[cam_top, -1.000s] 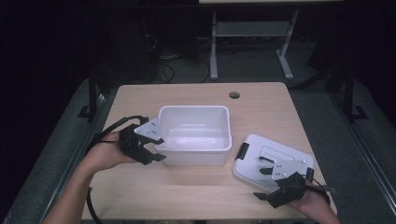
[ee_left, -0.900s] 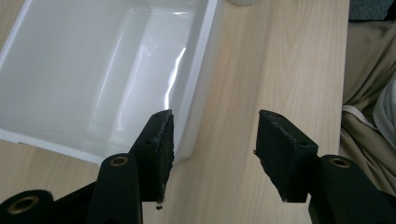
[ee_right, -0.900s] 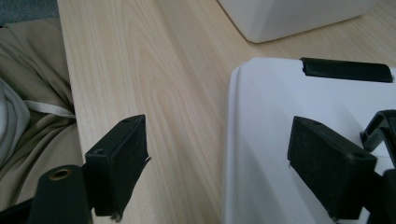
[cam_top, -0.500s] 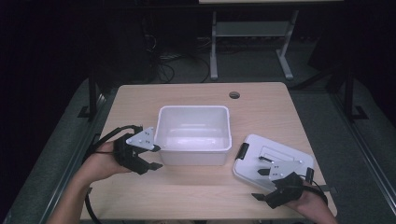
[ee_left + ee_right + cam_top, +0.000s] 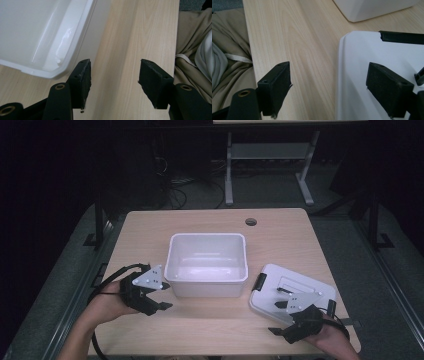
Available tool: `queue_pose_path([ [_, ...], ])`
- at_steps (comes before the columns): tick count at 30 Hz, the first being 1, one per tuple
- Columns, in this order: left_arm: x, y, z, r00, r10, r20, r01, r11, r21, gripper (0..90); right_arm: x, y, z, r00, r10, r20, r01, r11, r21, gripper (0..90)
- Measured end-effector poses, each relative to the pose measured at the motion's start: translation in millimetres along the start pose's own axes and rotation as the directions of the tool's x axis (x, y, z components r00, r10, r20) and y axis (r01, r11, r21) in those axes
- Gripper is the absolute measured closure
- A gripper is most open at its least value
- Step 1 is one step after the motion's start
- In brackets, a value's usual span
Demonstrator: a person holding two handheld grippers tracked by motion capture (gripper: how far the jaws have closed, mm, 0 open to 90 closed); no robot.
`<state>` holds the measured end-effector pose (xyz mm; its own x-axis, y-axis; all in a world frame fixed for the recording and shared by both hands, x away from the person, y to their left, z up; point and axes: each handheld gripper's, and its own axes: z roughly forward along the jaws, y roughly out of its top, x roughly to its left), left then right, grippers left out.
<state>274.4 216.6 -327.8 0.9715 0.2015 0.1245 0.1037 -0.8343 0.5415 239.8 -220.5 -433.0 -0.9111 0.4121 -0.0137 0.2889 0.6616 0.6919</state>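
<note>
White lid (image 5: 292, 292) sits between my right gripper (image 5: 329, 87) jaws, ungripped. My left gripper (image 5: 113, 75) has just been opening, empty, beside the tub (image 5: 207, 265); a shallow bite could tip that lid

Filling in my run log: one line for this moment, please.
left gripper: open, jaws just opening, beside bin | right gripper: open, straddling lid edge | bin: empty

The right gripper (image 5: 328, 85) hangs with jaws apart over the white lid's (image 5: 372, 62) left edge; the wooden table (image 5: 294, 37) runs toward 12 o'clock, the white bin's (image 5: 372, 8) corner at 1.
</note>
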Motion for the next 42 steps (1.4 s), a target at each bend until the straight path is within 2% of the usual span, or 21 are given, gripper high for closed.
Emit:
queue_pose_path([
  [20,-18.8,-28.9,21.1,0.9997,-0.022,0.002,0.022,0.9994,-0.028,40.4,5.9,-0.7,3.0,1.0,0.003,0.003,-0.003,1.0,0.024,18.9],
  [34,-21.5,-43.1,30.6,0.9988,-0.048,0.01,0.049,0.9978,-0.045,37.8,8.0,-5.1,-1.2,0.9994,0.032,0.015,-0.032,0.999,0.031,19.0],
  [42,-23.9,-52.0,37.9,0.998,-0.063,0.008,0.063,0.9968,-0.05,37.1,7.3,-1.6,-5.3,0.9997,0.013,0.021,-0.014,0.999,0.038,19.9],
])
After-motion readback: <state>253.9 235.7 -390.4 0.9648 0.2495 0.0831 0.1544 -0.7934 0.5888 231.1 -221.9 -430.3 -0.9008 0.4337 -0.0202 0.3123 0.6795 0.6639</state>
